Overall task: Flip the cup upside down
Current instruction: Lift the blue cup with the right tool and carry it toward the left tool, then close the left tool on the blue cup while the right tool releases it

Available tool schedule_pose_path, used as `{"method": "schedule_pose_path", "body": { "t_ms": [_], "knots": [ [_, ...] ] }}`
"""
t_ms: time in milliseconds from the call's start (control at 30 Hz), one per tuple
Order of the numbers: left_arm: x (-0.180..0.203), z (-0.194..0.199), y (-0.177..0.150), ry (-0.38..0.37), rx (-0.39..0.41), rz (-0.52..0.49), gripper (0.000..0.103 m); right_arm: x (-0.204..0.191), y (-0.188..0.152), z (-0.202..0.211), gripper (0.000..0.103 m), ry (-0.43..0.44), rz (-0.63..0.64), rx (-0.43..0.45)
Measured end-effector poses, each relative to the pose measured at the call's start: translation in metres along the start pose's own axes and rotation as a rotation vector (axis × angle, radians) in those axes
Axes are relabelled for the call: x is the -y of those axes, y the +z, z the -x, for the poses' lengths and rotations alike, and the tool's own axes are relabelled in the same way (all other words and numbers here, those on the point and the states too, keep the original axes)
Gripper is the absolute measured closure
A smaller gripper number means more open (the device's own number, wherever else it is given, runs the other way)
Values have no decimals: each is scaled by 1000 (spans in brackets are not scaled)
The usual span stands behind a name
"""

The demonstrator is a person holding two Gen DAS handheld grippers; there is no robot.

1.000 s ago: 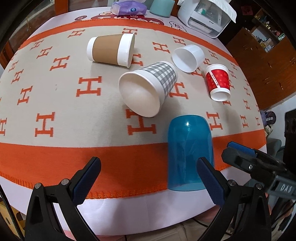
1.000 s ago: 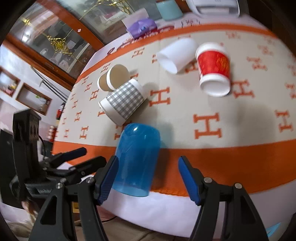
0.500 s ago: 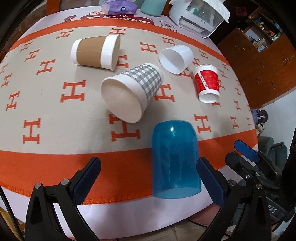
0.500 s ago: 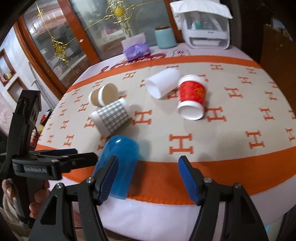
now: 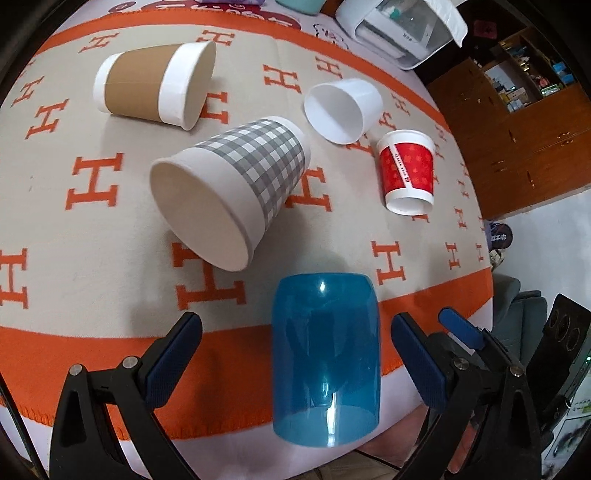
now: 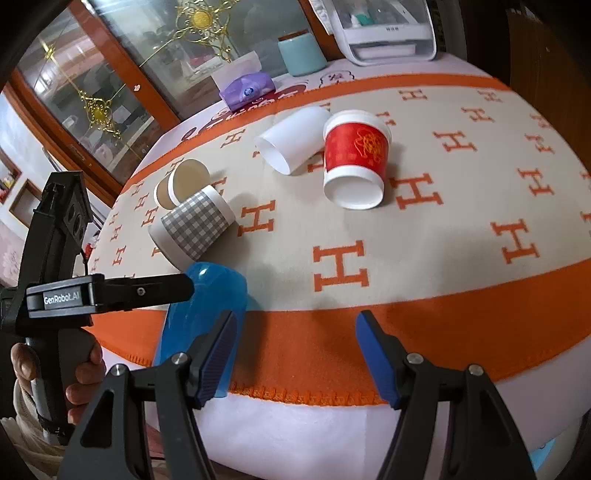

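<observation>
A translucent blue plastic cup [image 5: 327, 354] lies on its side near the table's front edge, its open mouth toward me. My left gripper [image 5: 295, 362] is open with the blue cup between its fingers, not touching it. In the right wrist view the blue cup [image 6: 210, 299] lies at the left, partly behind the left gripper's finger [image 6: 147, 290]. My right gripper [image 6: 295, 354] is open and empty, to the right of the cup above the orange border.
Several cups lie on their sides on the orange-and-beige H-patterned cloth [image 5: 92, 177]: a grey checked one [image 5: 236, 188], a brown one [image 5: 155, 85], a white one [image 5: 343, 110] and a red one [image 5: 406, 170]. A printer [image 6: 384, 33], teal canister [image 6: 301, 53] and tissue pack [image 6: 247, 88] stand at the back.
My left gripper has moved in so the blue cup now lies centred between its fingers. My right gripper has drawn back and swung right, away from the cup.
</observation>
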State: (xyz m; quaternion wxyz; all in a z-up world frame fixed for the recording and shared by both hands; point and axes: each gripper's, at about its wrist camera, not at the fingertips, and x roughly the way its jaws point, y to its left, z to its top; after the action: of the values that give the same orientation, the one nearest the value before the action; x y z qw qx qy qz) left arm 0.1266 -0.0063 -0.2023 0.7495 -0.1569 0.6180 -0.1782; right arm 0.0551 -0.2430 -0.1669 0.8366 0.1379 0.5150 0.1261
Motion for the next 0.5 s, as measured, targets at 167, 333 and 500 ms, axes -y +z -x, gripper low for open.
{"method": "schedule_pose_path", "body": {
  "t_ms": [167,333,500],
  "knots": [
    [11,-12,6,20,-47,-35,9,4,0,-7,36,24,-12,-15],
    [20,-26,10,50,-102,-68,12,7,-1,-9,36,37,-19,-16],
    [31,-38,11,29,-155,-81,25,11,-3,-11,36,32,-32,-15]
  ]
}}
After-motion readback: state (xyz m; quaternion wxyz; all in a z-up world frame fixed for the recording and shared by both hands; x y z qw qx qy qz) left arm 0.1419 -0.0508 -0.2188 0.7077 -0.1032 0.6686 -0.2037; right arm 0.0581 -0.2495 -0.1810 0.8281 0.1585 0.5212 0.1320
